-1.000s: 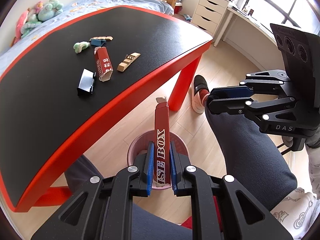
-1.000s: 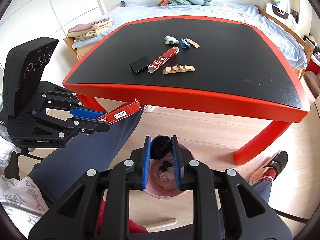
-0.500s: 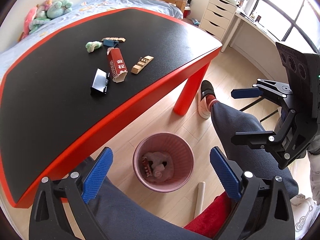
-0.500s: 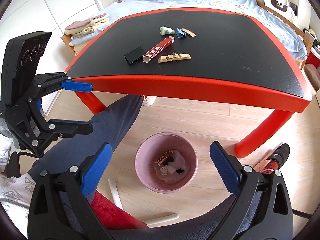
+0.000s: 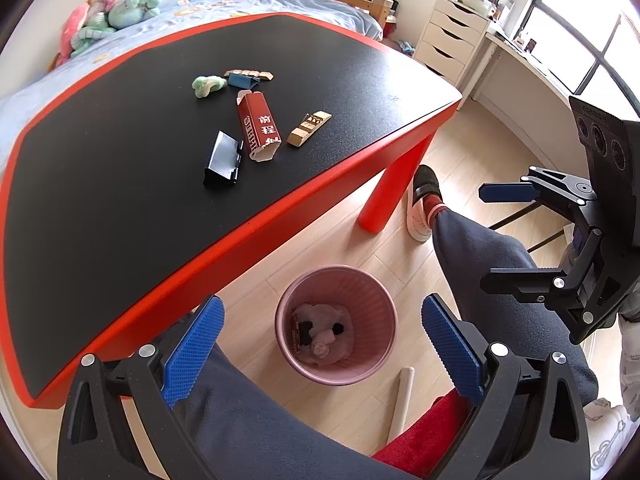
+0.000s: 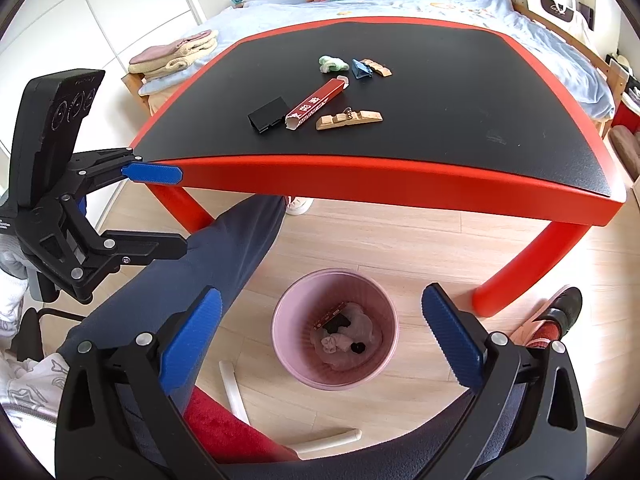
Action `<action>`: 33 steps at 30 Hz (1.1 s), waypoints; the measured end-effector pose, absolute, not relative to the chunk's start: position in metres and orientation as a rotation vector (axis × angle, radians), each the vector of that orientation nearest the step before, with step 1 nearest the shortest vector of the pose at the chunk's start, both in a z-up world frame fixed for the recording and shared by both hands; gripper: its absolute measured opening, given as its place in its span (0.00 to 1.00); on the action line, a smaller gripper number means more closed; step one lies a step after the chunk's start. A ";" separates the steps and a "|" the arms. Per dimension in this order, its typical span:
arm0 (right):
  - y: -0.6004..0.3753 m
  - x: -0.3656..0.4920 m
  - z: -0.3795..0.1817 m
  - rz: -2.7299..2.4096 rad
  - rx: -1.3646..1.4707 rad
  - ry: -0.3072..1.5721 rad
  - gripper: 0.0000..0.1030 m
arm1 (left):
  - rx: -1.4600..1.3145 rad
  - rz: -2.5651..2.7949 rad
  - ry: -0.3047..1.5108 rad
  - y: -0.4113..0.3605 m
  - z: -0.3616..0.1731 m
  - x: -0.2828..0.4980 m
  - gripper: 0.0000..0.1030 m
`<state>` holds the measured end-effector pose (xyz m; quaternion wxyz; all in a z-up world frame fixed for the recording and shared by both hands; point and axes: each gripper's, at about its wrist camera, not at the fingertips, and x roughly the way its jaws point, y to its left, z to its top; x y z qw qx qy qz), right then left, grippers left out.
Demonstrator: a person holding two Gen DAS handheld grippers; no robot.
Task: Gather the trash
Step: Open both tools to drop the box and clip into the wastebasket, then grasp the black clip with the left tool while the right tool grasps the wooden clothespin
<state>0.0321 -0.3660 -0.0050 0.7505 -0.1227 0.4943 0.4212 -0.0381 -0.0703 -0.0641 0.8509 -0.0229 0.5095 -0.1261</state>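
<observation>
A pink bin [image 5: 372,280] stands on the floor beneath both grippers, holding a red box, crumpled tissue and a small black item. My left gripper [image 5: 320,308] hangs open over it with nothing between its blue pads. My right gripper [image 6: 320,300] is open and empty above the same bin [image 6: 288,312]. Each gripper shows in the other view: the right gripper [image 5: 496,236] and the left gripper [image 6: 176,210]. On the black table lie a red box [image 5: 260,130], a black binder clip [image 5: 224,158], a wooden clothespin [image 5: 308,130], a green wad [image 5: 206,85] and a blue clip [image 5: 240,79].
The red-edged table [image 6: 360,176] stands just behind the bin, one red leg [image 6: 520,272] near it. A person's legs in dark trousers [image 6: 224,256] flank the bin, a shoe [image 5: 424,200] further out. White tubes [image 6: 232,388] lie on the floor. A bed sits beyond the table.
Both grippers went from shut to wide open. The red box left the left gripper and the dark item left the right gripper; both now lie in the bin.
</observation>
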 end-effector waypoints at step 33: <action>-0.298 0.121 0.014 0.953 -0.416 0.964 0.96 | 0.012 -0.116 1.056 -0.025 -0.065 0.049 0.92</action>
